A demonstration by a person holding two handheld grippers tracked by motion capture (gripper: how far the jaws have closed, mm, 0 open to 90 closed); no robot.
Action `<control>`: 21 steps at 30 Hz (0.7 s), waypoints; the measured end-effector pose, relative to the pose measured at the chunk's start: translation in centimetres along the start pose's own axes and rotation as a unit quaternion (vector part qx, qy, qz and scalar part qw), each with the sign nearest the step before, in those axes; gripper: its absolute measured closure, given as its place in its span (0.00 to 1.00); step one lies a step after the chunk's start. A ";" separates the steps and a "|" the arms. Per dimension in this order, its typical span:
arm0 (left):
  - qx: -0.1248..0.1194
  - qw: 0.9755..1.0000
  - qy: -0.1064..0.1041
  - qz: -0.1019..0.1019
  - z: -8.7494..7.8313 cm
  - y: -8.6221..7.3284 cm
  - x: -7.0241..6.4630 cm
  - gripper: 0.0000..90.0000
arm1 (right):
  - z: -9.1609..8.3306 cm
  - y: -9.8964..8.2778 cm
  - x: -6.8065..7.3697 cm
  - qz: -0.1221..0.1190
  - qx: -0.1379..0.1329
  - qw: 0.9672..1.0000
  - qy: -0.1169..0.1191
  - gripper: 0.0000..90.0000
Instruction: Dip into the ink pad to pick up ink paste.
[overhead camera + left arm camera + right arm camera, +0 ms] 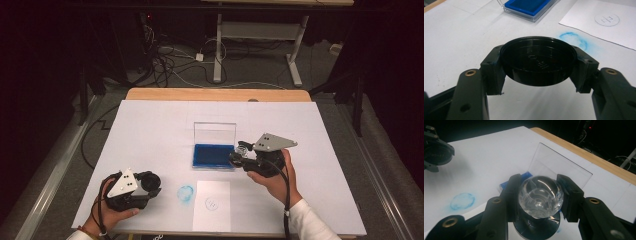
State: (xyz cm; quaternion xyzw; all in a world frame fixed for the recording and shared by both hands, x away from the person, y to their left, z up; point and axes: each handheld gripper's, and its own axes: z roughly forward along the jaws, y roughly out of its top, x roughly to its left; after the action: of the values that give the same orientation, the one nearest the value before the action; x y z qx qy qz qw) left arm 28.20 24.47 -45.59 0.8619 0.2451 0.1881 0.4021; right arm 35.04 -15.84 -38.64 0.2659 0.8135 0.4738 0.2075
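On the white table, toward its middle, sits the open blue ink pad with its clear lid standing up at the back. Nearer the front edge lies a paper sheet with one faint round print on it, and just left of the sheet a blue smudge on the table itself.

My right gripper hangs at the pad's right edge, jaws clamped tight on a clear-knobbed stamp, its dark round base pointing down.

My left gripper sits near the front left corner, jaws closed around the stamp's black cap, held off the table.

Progress, as I read it: cap off, stamp in hand, one print apparently made. Left: inking at the pad, pressing on the sheet, recapping.
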 end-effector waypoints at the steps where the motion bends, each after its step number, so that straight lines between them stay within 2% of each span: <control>1: 0.000 1.000 0.000 0.002 0.0 0.0 0.0 0.40 | 0.2 0.1 0.0 0.000 0.000 1.000 0.000 0.64; 5: 0.003 1.000 -0.002 0.002 0.3 0.1 0.0 0.40 | 0.9 0.8 -0.3 -0.001 0.000 1.000 0.000 0.64; 9: 0.004 1.000 0.000 0.005 0.2 0.2 -0.2 0.40 | 2.3 1.2 -0.6 0.006 0.005 1.000 0.006 0.64; 21: 0.002 1.000 0.002 0.006 0.2 0.3 -0.2 0.40 | 6.7 1.8 0.2 -0.002 0.035 0.999 0.017 0.64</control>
State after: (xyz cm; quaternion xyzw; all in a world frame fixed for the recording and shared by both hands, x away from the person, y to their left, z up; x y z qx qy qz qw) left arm 28.19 24.10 -45.52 0.8637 0.2414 0.1912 0.3989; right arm 39.29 -10.59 -40.19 0.2631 0.8337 0.4489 0.1849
